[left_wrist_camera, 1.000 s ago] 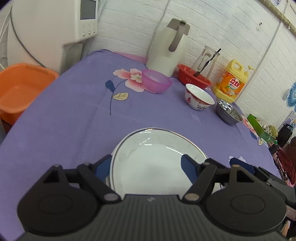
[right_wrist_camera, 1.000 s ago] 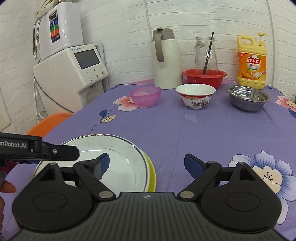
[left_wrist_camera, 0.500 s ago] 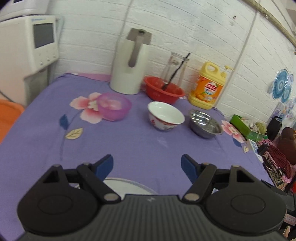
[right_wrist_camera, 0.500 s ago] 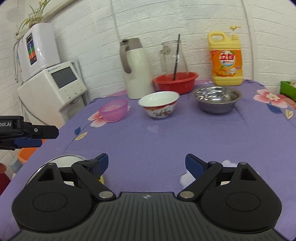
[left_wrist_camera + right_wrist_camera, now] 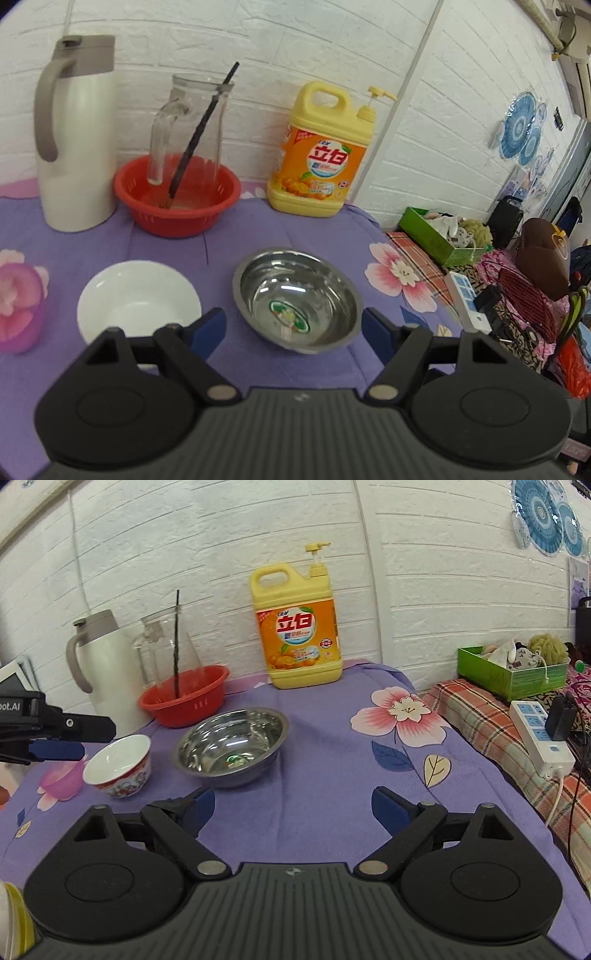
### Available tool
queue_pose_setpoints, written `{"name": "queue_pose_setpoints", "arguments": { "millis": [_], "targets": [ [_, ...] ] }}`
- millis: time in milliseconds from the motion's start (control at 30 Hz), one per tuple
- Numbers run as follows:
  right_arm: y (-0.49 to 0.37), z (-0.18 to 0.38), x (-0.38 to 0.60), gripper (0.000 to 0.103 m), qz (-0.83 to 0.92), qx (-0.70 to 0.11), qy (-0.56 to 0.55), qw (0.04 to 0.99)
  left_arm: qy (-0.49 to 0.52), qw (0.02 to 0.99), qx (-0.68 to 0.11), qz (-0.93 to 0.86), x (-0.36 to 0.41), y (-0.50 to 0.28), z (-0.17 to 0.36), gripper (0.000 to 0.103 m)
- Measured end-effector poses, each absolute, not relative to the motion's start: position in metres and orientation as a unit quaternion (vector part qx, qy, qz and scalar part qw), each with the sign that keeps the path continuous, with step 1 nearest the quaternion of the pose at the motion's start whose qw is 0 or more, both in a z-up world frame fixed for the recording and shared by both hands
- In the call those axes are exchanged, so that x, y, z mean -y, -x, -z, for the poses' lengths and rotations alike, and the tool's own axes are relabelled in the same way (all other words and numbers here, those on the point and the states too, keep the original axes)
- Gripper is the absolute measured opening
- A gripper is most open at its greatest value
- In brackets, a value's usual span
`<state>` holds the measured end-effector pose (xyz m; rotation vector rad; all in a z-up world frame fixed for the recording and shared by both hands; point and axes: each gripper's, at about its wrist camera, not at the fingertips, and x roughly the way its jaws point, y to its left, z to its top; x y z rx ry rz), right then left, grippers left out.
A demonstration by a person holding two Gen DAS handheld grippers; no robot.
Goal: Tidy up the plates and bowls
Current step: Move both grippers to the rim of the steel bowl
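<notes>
A steel bowl (image 5: 297, 299) sits on the purple cloth just ahead of my open, empty left gripper (image 5: 293, 330). It also shows in the right wrist view (image 5: 232, 746). A white bowl with a red pattern (image 5: 138, 301) stands to its left; it also shows in the right wrist view (image 5: 120, 766). A pink plastic bowl (image 5: 18, 308) is at the far left; it also shows in the right wrist view (image 5: 62, 781). My right gripper (image 5: 293, 808) is open and empty above bare cloth. A stacked plate edge (image 5: 13, 923) shows at the lower left.
A white jug (image 5: 77, 136), a red basin (image 5: 177, 195) holding a glass pitcher, and a yellow detergent bottle (image 5: 321, 155) line the back wall. A green box (image 5: 511, 670) and a power strip (image 5: 541, 740) lie right of the table edge.
Both grippers have moved away from the stacked plates, forward and to the right toward the bowls. The steel bowl now lies right in front of the left gripper.
</notes>
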<state>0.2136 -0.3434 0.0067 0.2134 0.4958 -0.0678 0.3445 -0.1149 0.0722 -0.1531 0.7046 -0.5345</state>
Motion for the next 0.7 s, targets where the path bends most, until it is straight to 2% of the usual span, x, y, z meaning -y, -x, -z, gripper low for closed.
{"name": "queue_pose_setpoints", "arguments": {
  "millis": [300, 500, 700],
  "targets": [
    [-0.323, 0.012, 0.344, 0.103, 0.014, -0.277, -0.113, 0.954, 0.059, 0.892, -0.390, 0.221, 0.147, -0.450, -0.021, 0.075],
    [-0.354, 0.028, 0.324, 0.103, -0.010, -0.306, -0.090, 0.948, 0.035, 0.889, -0.402, 0.216, 0.155, -0.465, 0.002, 0.075],
    [-0.360, 0.037, 0.315, 0.103, -0.013, -0.318, -0.078, 0.945, 0.019, 0.890, -0.395, 0.228, 0.161, -0.472, 0.003, 0.074]
  ]
}}
